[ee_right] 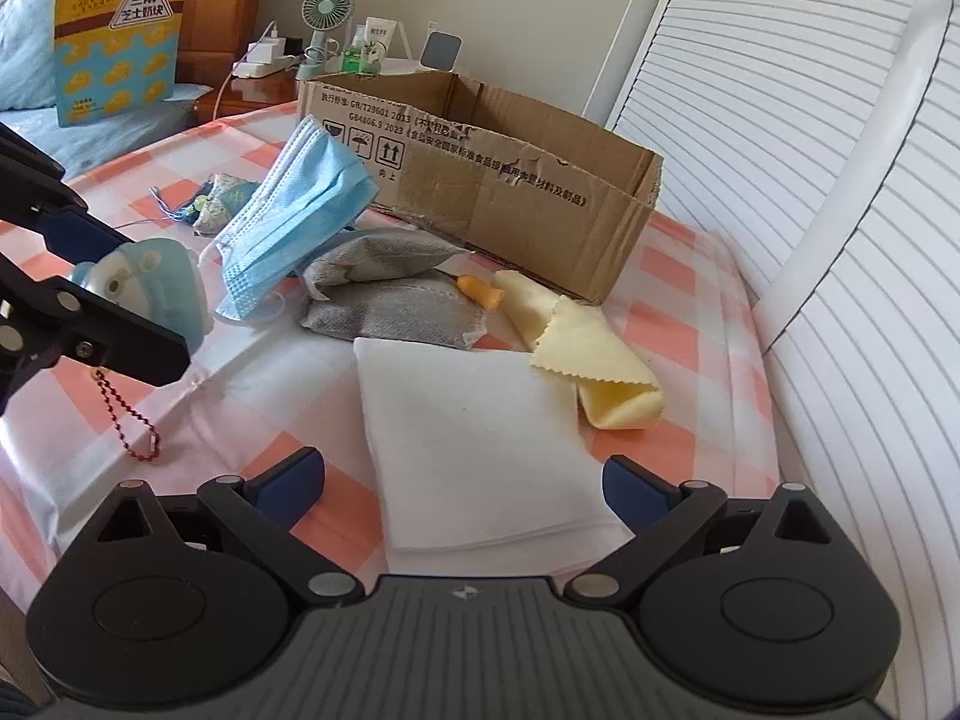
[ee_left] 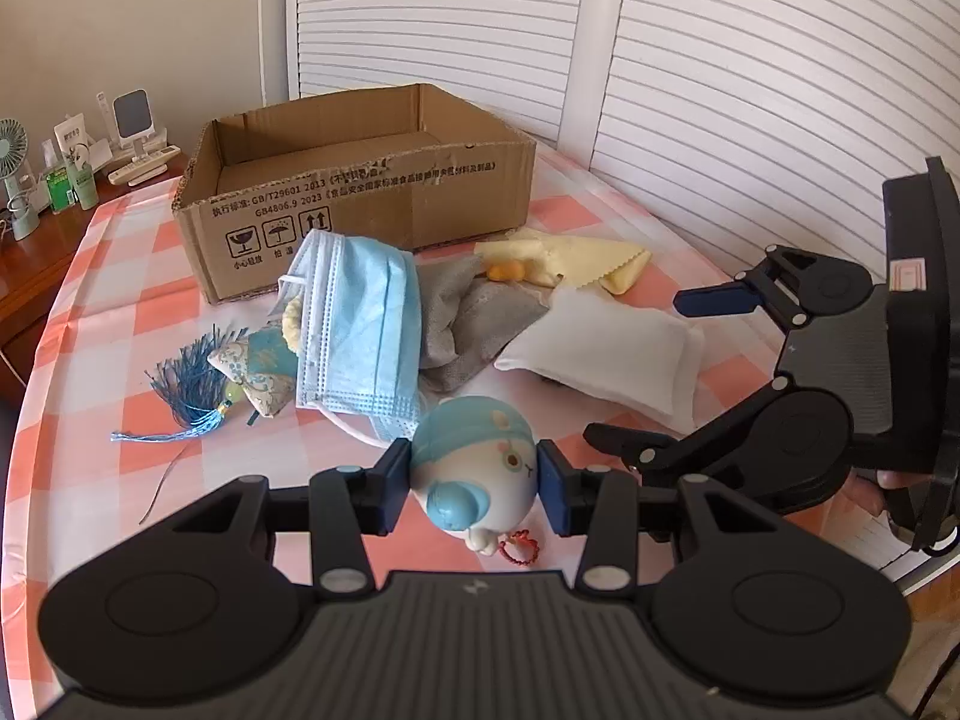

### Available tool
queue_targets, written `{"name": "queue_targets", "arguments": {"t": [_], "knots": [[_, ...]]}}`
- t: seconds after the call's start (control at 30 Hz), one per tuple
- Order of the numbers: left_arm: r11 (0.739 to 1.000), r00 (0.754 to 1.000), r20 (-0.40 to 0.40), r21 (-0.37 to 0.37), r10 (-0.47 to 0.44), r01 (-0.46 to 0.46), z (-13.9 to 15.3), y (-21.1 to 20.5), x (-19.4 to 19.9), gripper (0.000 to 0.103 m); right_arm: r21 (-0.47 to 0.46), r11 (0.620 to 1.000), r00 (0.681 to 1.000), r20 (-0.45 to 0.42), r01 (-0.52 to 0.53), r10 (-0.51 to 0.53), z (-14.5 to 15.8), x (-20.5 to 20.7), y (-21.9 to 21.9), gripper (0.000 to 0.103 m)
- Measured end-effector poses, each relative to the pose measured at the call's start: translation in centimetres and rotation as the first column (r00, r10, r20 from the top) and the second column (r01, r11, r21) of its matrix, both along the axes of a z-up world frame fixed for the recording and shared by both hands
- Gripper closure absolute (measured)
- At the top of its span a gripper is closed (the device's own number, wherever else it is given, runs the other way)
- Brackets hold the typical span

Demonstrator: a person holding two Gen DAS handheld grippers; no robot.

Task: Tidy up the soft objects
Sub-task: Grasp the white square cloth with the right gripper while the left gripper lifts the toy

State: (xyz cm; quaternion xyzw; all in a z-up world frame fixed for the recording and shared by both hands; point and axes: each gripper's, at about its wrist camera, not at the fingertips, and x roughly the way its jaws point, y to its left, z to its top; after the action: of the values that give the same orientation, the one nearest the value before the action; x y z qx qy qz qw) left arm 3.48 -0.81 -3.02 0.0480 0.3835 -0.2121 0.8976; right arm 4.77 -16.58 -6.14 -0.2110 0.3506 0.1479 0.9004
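My left gripper (ee_left: 474,483) is shut on a blue-and-white squishy toy (ee_left: 474,468) with a red bead chain (ee_left: 521,549), held above the checked cloth; the toy also shows in the right wrist view (ee_right: 150,288). My right gripper (ee_right: 465,489) is open and empty, its jaws either side of a white pad (ee_right: 474,450), which also shows in the left wrist view (ee_left: 606,360). A blue face mask (ee_left: 360,336), grey pouches (ee_left: 474,324), a yellow cloth (ee_left: 576,261) and a tasselled sachet (ee_left: 252,372) lie in front of an open cardboard box (ee_left: 360,192).
The bed has a pink-and-white checked cloth (ee_left: 90,420). White louvred doors (ee_left: 750,90) stand behind and to the right. A wooden nightstand (ee_left: 36,252) at the left holds a small fan, bottles and remotes. A yellow-blue bag (ee_right: 114,30) stands on the far left.
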Motion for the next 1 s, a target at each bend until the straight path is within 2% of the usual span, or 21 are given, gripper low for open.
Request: {"name": "queue_targets", "arguments": {"t": [0.27,0.43,0.57,0.7,0.73,0.77,0.8,0.83,1.0], "knots": [[1.0,1.0,0.009,-0.022,0.0,0.0,0.1,0.9,0.2,0.06,-0.144,0.989,0.998,0.054,0.035,-0.028,0.2,-0.9,-0.3,0.004],[0.999,1.0,0.007,-0.032,-0.007,0.008,0.1,0.9,0.3,0.06,-0.217,0.975,0.995,0.098,0.056,-0.035,0.0,-1.1,0.4,0.019],[0.999,1.0,0.01,-0.034,-0.018,0.019,0.3,0.9,0.0,0.06,-0.255,0.967,0.991,0.131,0.019,0.015,-0.5,-1.3,1.9,0.029],[0.999,1.0,0.013,-0.033,-0.017,0.018,0.5,0.8,-0.2,0.06,-0.271,0.963,0.991,0.13,0.001,0.035,-0.7,-1.1,2.8,0.049],[0.999,1.0,0.015,-0.031,-0.018,0.018,0.5,0.9,-0.3,0.06,-0.273,0.962,0.991,0.126,-0.006,0.042,-0.7,-1.1,3.0,0.062],[0.999,1.0,0.017,-0.029,-0.018,0.019,0.6,0.8,-0.3,0.06,-0.274,0.962,0.992,0.118,-0.013,0.047,-0.7,-1.2,3.0,0.069],[0.999,1.0,0.019,-0.024,-0.021,0.021,0.6,0.8,-0.4,0.06,-0.271,0.962,0.993,0.11,-0.018,0.049,-0.6,-1.2,2.9,0.084],[1.0,1.0,0.02,-0.019,-0.023,0.023,0.7,0.8,-0.4,0.06,-0.264,0.964,0.993,0.106,-0.019,0.048,-0.4,-1.2,2.8,0.091],[0.999,0.999,0.029,0.02,-0.04,0.039,0.8,0.6,-0.4,0.06,-0.243,0.97,0.991,0.121,-0.021,0.052,0.8,-1.6,2.1,0.097]]}}
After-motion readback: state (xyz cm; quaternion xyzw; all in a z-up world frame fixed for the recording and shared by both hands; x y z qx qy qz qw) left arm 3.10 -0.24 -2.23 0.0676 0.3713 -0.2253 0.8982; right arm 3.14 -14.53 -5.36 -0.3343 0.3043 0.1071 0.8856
